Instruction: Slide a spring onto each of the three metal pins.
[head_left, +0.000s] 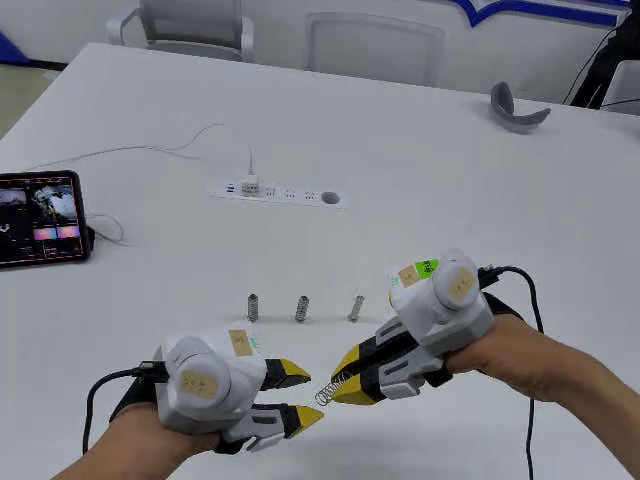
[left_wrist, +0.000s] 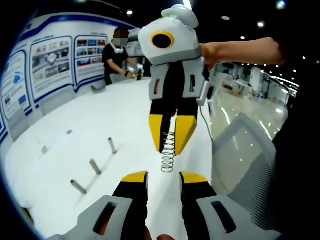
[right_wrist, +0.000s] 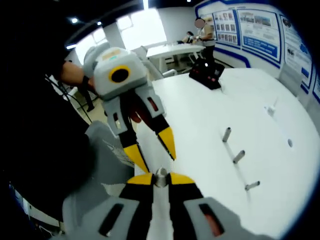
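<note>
Three metal pins stand in a row mid-table: the left pin (head_left: 253, 307) and the middle pin (head_left: 302, 309) look thick and ribbed, as if springs sit on them, while the right pin (head_left: 356, 308) looks thin and leans. My right gripper (head_left: 345, 385) is shut on a small spring (head_left: 328, 390), which sticks out toward the left gripper (head_left: 298, 393). That one is open, its yellow tips either side of the spring's free end. In the left gripper view the spring (left_wrist: 169, 150) hangs from the right gripper (left_wrist: 172, 142) just ahead of my left gripper (left_wrist: 164, 177). In the right gripper view the spring's end (right_wrist: 161, 175) shows between the tips of the right gripper (right_wrist: 161, 179).
A white power strip (head_left: 280, 192) with a plugged cable lies behind the pins. A tablet (head_left: 40, 218) sits at the left edge and a grey curved object (head_left: 518, 112) at the far right. Chairs (head_left: 190, 25) stand beyond the table. The near table edge is close below both grippers.
</note>
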